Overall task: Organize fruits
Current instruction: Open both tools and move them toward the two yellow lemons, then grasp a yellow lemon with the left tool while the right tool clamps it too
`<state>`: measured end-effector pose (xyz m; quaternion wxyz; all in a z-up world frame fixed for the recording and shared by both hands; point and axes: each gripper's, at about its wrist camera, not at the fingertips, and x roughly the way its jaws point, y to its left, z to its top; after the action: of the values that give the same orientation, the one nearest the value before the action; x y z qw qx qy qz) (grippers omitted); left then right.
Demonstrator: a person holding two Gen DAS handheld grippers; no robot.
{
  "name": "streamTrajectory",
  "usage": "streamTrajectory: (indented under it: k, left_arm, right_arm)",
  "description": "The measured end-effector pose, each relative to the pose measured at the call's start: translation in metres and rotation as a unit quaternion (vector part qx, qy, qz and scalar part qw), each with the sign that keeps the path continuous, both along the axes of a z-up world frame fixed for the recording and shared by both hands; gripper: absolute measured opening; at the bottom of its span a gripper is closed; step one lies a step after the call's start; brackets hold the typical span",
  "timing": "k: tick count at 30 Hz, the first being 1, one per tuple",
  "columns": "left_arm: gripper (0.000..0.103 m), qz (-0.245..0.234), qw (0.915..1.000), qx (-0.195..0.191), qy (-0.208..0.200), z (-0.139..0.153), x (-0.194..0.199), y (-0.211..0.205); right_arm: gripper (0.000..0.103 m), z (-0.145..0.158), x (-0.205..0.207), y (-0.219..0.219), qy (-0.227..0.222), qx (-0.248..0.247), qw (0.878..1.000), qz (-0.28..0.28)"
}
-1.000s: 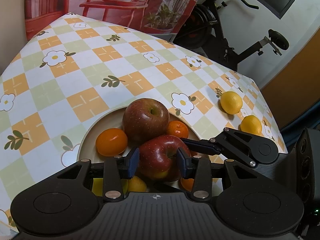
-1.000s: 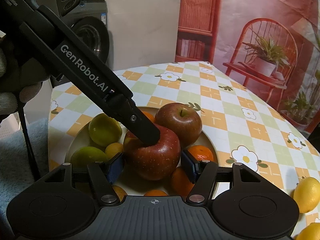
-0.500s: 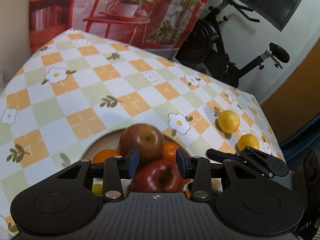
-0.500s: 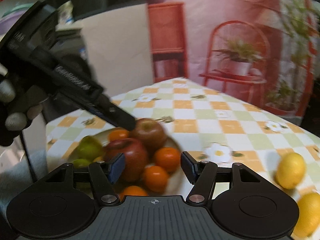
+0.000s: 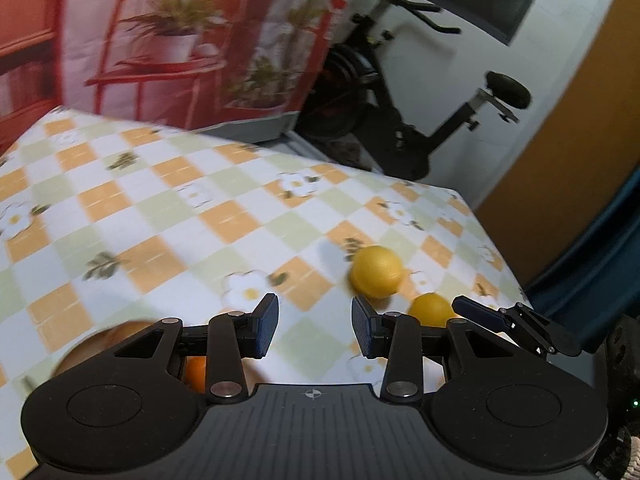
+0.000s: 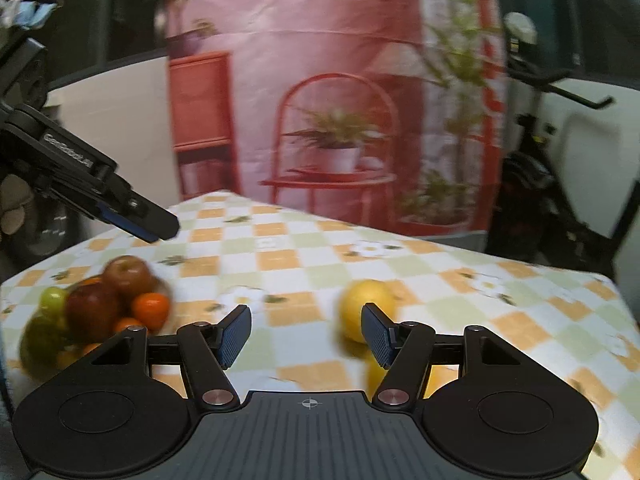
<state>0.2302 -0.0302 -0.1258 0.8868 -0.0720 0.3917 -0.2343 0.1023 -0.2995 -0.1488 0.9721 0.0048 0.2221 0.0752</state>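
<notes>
My left gripper [image 5: 315,330] is open and empty above the checkered tablecloth [image 5: 168,216]. Two lemons lie ahead to its right: one [image 5: 376,271] farther, one [image 5: 431,309] nearer, partly behind my right gripper's finger [image 5: 480,314]. The plate of fruit [image 5: 120,332] is mostly hidden under my left gripper. In the right wrist view my right gripper [image 6: 306,334] is open and empty. A lemon [image 6: 362,308] sits just beyond its right finger; a second lemon [image 6: 374,372] is half hidden below it. The plate [image 6: 158,330] with red apples [image 6: 94,306], oranges and green fruit is at the left.
The table's far edge and right corner [image 5: 460,196] drop off to the floor. An exercise bike [image 5: 420,120] and a printed backdrop [image 5: 180,48] stand behind the table. The other gripper's finger [image 6: 132,216] hangs over the plate in the right wrist view.
Both grippers have lifted off the red apple on the plate and swung right toward the two lemons. The apple stays on the plate. Both views are motion-blurred.
</notes>
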Motion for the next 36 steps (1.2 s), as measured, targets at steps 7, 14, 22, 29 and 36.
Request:
streamTrajectory:
  k: [7,14,22,29,36]
  left_arm:
    - [0.042,-0.048,0.9988,-0.011,-0.006,-0.003,0.012,-0.050]
    - [0.042,-0.080,0.9967,-0.008,0.011,-0.017,0.028,-0.095]
    - [0.042,-0.109,0.9933,0.011,0.037,-0.038,0.035,-0.124]
    - [0.042,-0.121,0.9911,0.010,0.053,-0.044,0.041,-0.136]
    - [0.042,-0.121,0.9895,0.014,0.078,-0.054,0.046,-0.144]
  right_arm:
    - [0.059,-0.016,-0.005,-0.042,0.021,0.012,0.999,-0.042]
    - [0.059,-0.040,0.004,-0.051,0.065,0.013,0.997,-0.044]
    - [0.056,-0.051,0.012,-0.055,0.086,0.025,0.995,-0.034]
    - [0.052,-0.053,0.015,-0.058,0.094,0.034,0.995,-0.026]
    - [0.050,-0.053,0.017,-0.060,0.096,0.043,0.994,-0.026]
